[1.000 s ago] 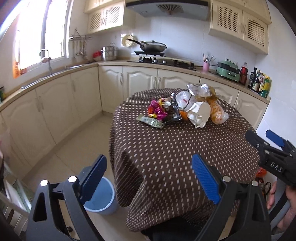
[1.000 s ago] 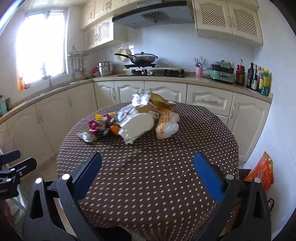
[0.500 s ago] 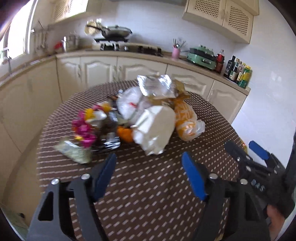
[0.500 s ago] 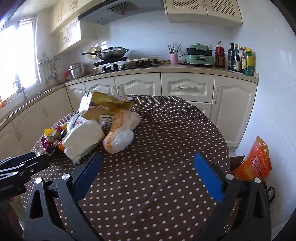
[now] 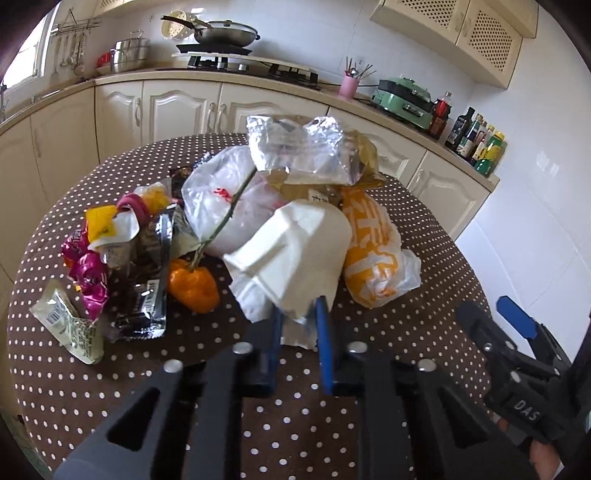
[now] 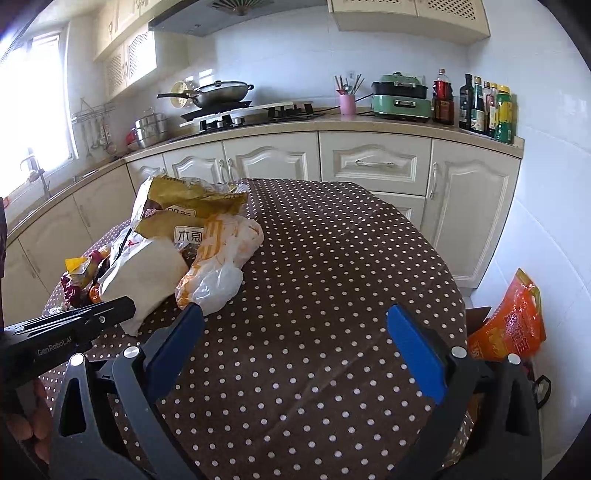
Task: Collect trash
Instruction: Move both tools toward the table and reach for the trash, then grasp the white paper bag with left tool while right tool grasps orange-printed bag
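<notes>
A heap of trash lies on the round brown dotted table. It holds a white paper bag, an orange-and-clear plastic bag, a clear white plastic bag, a foil bag, an orange pepper and several snack wrappers. My left gripper has its blue fingers closed on the near lower edge of the white paper bag. My right gripper is open and empty above the table, just right of the orange plastic bag. The white paper bag also shows in the right wrist view.
Cream kitchen cabinets and a counter with a stove, wok, green appliance and bottles run behind the table. An orange bag stands on the floor at the table's right.
My left gripper has moved in over the table to the trash heap and closed its fingers on the white paper bag. My right gripper has come closer to the orange plastic bag and stays open.
</notes>
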`<control>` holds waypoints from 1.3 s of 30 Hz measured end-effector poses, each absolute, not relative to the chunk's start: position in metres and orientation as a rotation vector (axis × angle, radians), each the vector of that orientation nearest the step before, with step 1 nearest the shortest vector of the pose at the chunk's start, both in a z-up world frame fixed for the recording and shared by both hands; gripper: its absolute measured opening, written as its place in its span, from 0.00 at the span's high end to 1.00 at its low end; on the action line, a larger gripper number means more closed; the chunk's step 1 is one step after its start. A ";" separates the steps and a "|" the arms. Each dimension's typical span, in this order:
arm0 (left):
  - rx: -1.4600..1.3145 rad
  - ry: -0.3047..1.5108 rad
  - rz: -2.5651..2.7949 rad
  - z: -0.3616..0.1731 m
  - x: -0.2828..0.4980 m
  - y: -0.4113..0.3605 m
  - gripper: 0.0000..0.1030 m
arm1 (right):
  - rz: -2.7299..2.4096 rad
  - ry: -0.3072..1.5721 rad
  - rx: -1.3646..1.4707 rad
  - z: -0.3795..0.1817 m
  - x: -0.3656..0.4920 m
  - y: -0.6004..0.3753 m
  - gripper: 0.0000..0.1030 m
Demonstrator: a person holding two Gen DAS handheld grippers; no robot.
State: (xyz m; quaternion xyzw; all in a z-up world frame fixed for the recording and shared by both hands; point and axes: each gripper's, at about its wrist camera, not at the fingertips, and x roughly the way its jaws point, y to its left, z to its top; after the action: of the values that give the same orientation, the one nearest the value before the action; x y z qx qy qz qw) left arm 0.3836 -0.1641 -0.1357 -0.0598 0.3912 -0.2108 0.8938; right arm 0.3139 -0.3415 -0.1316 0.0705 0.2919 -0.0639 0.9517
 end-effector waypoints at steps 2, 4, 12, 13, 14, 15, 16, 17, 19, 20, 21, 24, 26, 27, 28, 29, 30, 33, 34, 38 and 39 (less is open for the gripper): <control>-0.131 0.797 -0.455 -0.134 0.380 -0.163 0.91 | -0.119 0.598 0.147 -0.132 0.317 -0.340 0.07; -0.145 0.773 -0.476 -0.130 0.369 -0.156 0.94 | -0.106 0.605 0.151 -0.131 0.322 -0.339 0.07; -0.235 0.667 -0.495 -0.105 0.331 -0.126 0.94 | 0.010 0.707 0.213 -0.132 0.358 -0.330 0.07; -0.229 0.650 -0.479 -0.101 0.328 -0.123 0.94 | 0.013 0.713 0.217 -0.130 0.363 -0.329 0.07; -0.218 0.633 -0.457 -0.098 0.325 -0.121 0.94 | 0.010 0.713 0.207 -0.128 0.366 -0.326 0.07; -0.205 0.615 -0.424 -0.095 0.324 -0.118 0.94 | 0.011 0.717 0.196 -0.127 0.372 -0.323 0.07; -0.203 0.608 -0.411 -0.093 0.323 -0.115 0.94 | 0.015 0.731 0.196 -0.128 0.378 -0.321 0.09; -0.207 0.608 -0.411 -0.092 0.324 -0.112 0.94 | 0.023 0.744 0.196 -0.130 0.383 -0.318 0.14; -0.220 0.608 -0.401 -0.090 0.323 -0.104 0.94 | 0.031 0.779 0.196 -0.136 0.390 -0.315 0.56; -0.220 0.605 -0.396 -0.089 0.321 -0.100 0.94 | 0.039 0.796 0.199 -0.138 0.391 -0.315 0.62; -0.227 0.601 -0.393 -0.088 0.319 -0.095 0.94 | 0.059 0.801 0.205 -0.139 0.388 -0.314 0.67; -0.245 0.588 -0.387 -0.085 0.311 -0.079 0.94 | 0.048 0.762 0.196 -0.131 0.369 -0.311 0.71; -0.257 0.577 -0.387 -0.084 0.300 -0.062 0.94 | 0.037 0.731 0.197 -0.123 0.347 -0.309 0.71; -0.263 0.573 -0.386 -0.083 0.295 -0.057 0.94 | 0.036 0.712 0.198 -0.118 0.332 -0.307 0.71; -0.273 0.567 -0.384 -0.081 0.290 -0.049 0.94 | 0.036 0.695 0.196 -0.114 0.320 -0.304 0.71; -0.277 0.562 -0.383 -0.080 0.286 -0.043 0.94 | 0.043 0.678 0.197 -0.109 0.309 -0.300 0.71; -0.279 0.556 -0.376 -0.079 0.279 -0.033 0.94 | 0.049 0.667 0.198 -0.106 0.301 -0.295 0.71; -0.303 0.544 -0.343 -0.077 0.262 -0.004 0.94 | 0.103 0.623 0.168 -0.091 0.277 -0.269 0.71; -0.308 0.540 -0.329 -0.077 0.257 0.006 0.94 | 0.138 0.610 0.151 -0.086 0.269 -0.252 0.71; -0.333 0.531 -0.258 -0.080 0.237 0.054 0.94 | 0.286 0.607 0.092 -0.081 0.265 -0.190 0.71; -0.341 0.529 -0.232 -0.081 0.230 0.070 0.94 | 0.314 0.611 0.080 -0.082 0.266 -0.177 0.71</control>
State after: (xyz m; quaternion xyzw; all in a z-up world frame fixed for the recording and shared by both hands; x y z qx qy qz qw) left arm 0.2300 0.0697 -0.0813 -0.1673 0.2597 -0.1138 0.9443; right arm 0.2656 -0.1765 -0.0823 0.0392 0.2995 0.1537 0.9408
